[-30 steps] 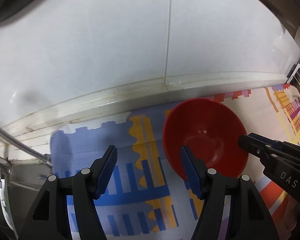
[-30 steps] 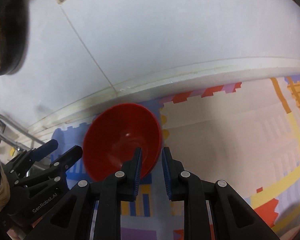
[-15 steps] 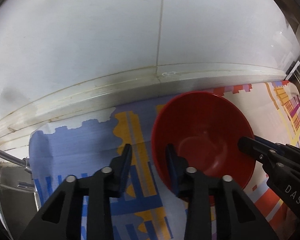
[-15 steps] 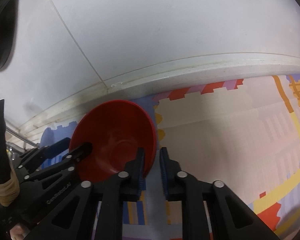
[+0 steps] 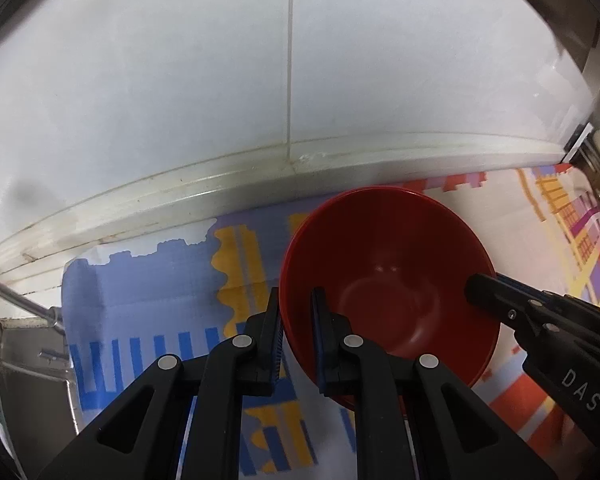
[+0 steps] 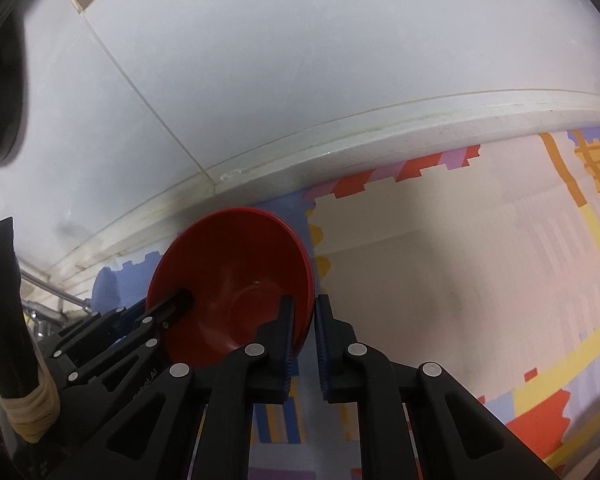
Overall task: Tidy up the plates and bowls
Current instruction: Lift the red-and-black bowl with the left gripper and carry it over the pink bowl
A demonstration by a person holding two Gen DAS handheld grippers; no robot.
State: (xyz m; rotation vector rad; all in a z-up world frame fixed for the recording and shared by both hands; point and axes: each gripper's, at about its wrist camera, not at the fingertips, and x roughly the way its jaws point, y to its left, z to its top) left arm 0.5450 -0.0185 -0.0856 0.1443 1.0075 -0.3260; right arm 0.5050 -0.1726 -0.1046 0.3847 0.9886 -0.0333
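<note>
Since a second ago the left gripper [image 5: 296, 344] has drawn its wide-spread jaws together onto the left rim of the red bowl [image 5: 388, 292], and the right gripper [image 6: 305, 344] has pinched the last bit tighter on the opposite rim. The bowl is round, with no long axis; its mouth faces up and tips somewhat toward the cameras, showing the flat circular base inside. It is glossy, deep red, plain, and a second red rim line just outside the first suggests a stack of bowls, though that cannot be told for sure. Each gripper has one finger inside the bowl and one outside, clamped on the wall. The bowl sits over a patterned mat [image 5: 148, 280] of blue, yellow, orange and cream blocks, toward its far edge, near a white ledge [image 5: 260, 184] below a white tiled wall [image 5: 220, 80]. Metal rails [image 5: 16, 296] show at far left.
</note>
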